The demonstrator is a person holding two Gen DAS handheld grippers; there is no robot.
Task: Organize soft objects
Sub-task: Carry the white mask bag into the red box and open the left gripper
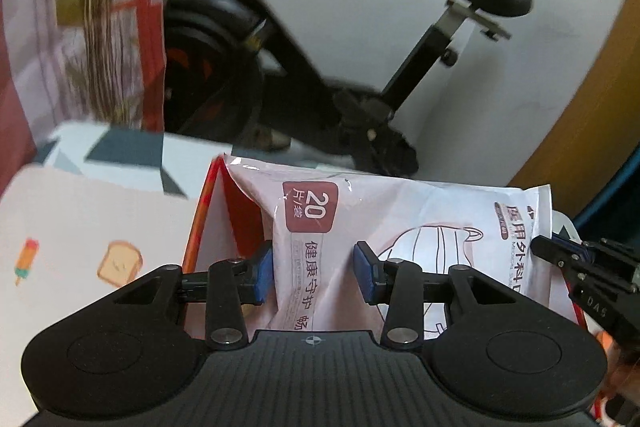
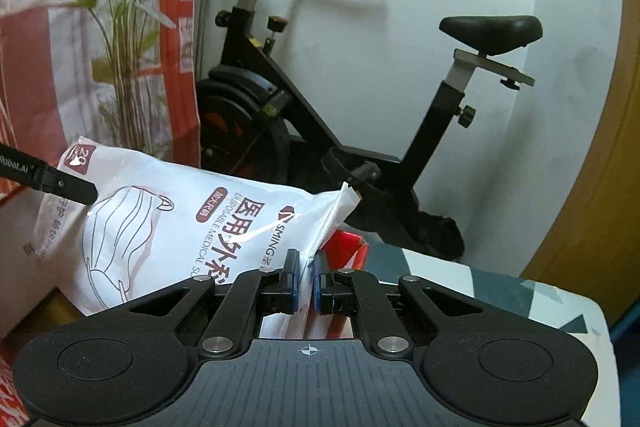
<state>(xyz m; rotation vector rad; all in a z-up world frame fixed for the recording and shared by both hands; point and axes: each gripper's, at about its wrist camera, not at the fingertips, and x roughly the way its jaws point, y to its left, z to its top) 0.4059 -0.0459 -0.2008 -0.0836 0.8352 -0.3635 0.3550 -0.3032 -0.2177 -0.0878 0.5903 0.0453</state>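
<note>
A white plastic pack of disposable medical masks [image 1: 400,247] is held up in the air between both grippers, w/ an exercise bike [image 2: 320,115] and white wall behind it. The left gripper [image 1: 314,273] is seen partly open, its blue pads [image 1: 262,277] set either side of the pack's "20" end; the bag is bulged between them, but whether it's actually pinched can't be told. The right gripper [image 2: 306,283] is nearly closed, the pack's crinkled far edge being clamped between its pads, approx. at the corner. A red-and-white paper bag [image 1: 208,227] is seen just under/behind the pack. A cloth w/ toast and popsicle prints [image 1: 88,239] is spread at left, below. A green plant [image 2: 120,27] is stood by the red-striped curtain.
</note>
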